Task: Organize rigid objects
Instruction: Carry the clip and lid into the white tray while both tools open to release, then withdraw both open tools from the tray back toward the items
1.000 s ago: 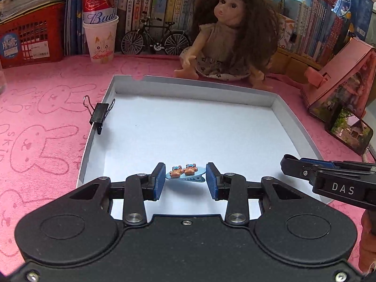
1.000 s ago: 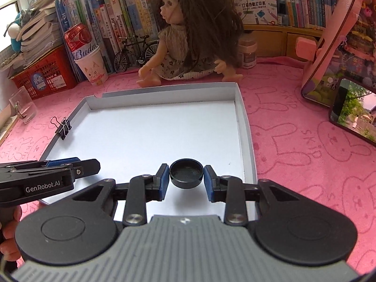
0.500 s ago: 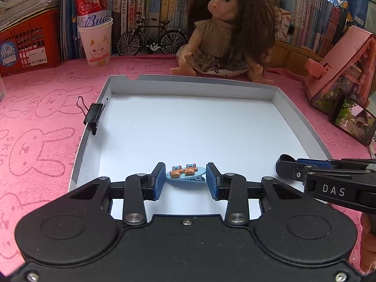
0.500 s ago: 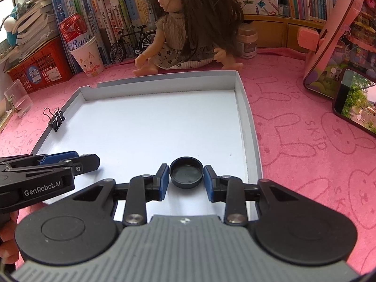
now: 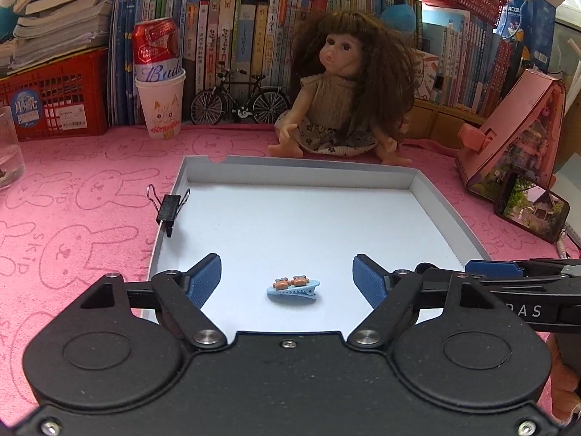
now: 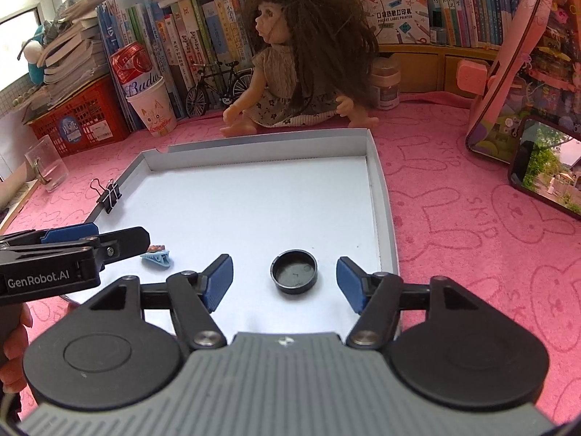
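Inside the white tray [image 5: 448, 214], near its front edge, the black cap [image 6: 294, 271] and blue hair clip [image 5: 293, 286] are left lying untouched between the just-opened, wide-apart jaws of the right gripper [image 6: 284, 283] and left gripper [image 5: 287, 280].

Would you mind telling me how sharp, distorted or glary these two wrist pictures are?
Left wrist view: sharp, evenly lit; fisheye bows the white tray edges; hair clip crisp. Right wrist view: sharp too; the window at upper left is blown out, and the black cap shows a soft sheen.
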`<action>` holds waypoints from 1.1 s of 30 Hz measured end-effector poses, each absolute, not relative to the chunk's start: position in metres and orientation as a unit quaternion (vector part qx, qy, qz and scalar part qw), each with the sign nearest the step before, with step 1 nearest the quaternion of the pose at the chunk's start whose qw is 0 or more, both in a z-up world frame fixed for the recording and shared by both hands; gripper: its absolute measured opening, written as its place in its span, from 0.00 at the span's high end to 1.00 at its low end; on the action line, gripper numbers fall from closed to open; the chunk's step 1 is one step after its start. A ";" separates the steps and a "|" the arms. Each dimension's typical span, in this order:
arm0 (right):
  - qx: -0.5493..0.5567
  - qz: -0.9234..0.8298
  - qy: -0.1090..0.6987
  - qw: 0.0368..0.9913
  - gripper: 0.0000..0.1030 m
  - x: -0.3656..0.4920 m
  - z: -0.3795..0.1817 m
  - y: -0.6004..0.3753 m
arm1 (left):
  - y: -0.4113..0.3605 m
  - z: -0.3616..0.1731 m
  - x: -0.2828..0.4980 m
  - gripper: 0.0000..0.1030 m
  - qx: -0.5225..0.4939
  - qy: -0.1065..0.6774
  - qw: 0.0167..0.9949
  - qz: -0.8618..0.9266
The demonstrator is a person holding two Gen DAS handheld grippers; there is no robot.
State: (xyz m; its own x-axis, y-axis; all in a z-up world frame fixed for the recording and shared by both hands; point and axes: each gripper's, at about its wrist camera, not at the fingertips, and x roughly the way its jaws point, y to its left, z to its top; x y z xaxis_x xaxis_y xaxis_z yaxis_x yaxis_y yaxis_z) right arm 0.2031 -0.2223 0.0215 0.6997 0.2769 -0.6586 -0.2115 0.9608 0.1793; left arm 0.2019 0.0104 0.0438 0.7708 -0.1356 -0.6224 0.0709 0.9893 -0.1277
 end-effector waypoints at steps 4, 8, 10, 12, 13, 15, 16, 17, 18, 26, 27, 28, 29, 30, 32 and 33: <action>0.038 0.135 0.344 0.928 0.15 0.188 0.029 -0.225 | 0.014 0.052 0.187 0.21 -0.048 0.323 0.943 -0.058; 0.031 0.136 0.323 0.936 0.12 0.169 0.036 -0.228 | 0.016 0.056 0.167 0.19 -0.045 0.312 0.947 -0.065; 0.030 0.137 0.309 0.941 0.06 0.158 0.038 -0.231 | 0.018 0.057 0.156 0.18 -0.045 0.307 0.948 -0.069; 0.030 0.141 0.296 0.944 0.03 0.147 0.039 -0.232 | 0.019 0.056 0.145 0.18 -0.046 0.304 0.949 -0.075; 0.031 0.142 0.291 0.946 0.02 0.142 0.039 -0.233 | 0.019 0.055 0.139 0.18 -0.047 0.303 0.949 -0.077; 0.035 0.144 0.284 0.947 0.01 0.132 0.038 -0.234 | 0.019 0.054 0.128 0.18 -0.049 0.300 0.949 -0.082; 0.037 0.146 0.280 0.948 0.01 0.127 0.036 -0.235 | 0.018 0.053 0.122 0.17 -0.049 0.298 0.950 -0.082; 0.039 0.148 0.277 0.949 0.01 0.122 0.036 -0.235 | 0.017 0.052 0.117 0.17 -0.048 0.295 0.951 -0.082; 0.040 0.150 0.273 0.949 0.00 0.117 0.035 -0.235 | 0.016 0.050 0.111 0.17 -0.047 0.292 0.952 -0.081; 0.029 0.150 0.247 0.957 0.00 0.084 0.027 -0.235 | 0.006 0.038 0.074 0.17 -0.026 0.282 0.955 -0.089; 0.027 0.150 0.244 0.958 0.00 0.081 0.025 -0.235 | 0.005 0.038 0.070 0.17 -0.024 0.281 0.955 -0.089; 0.026 0.149 0.243 0.958 0.00 0.078 0.024 -0.236 | 0.005 0.037 0.067 0.17 -0.024 0.279 0.956 -0.090; 0.025 0.148 0.242 0.959 0.00 0.076 0.023 -0.236 | 0.005 0.036 0.064 0.17 -0.023 0.278 0.956 -0.090; 0.023 0.148 0.241 0.959 0.00 0.073 0.021 -0.236 | 0.005 0.035 0.061 0.17 -0.023 0.277 0.957 -0.089; 0.019 0.146 0.239 0.960 0.00 0.067 0.018 -0.236 | 0.005 0.034 0.057 0.17 -0.023 0.275 0.957 -0.088; 0.018 0.144 0.239 0.960 0.00 0.064 0.016 -0.236 | 0.005 0.032 0.055 0.17 -0.022 0.275 0.957 -0.087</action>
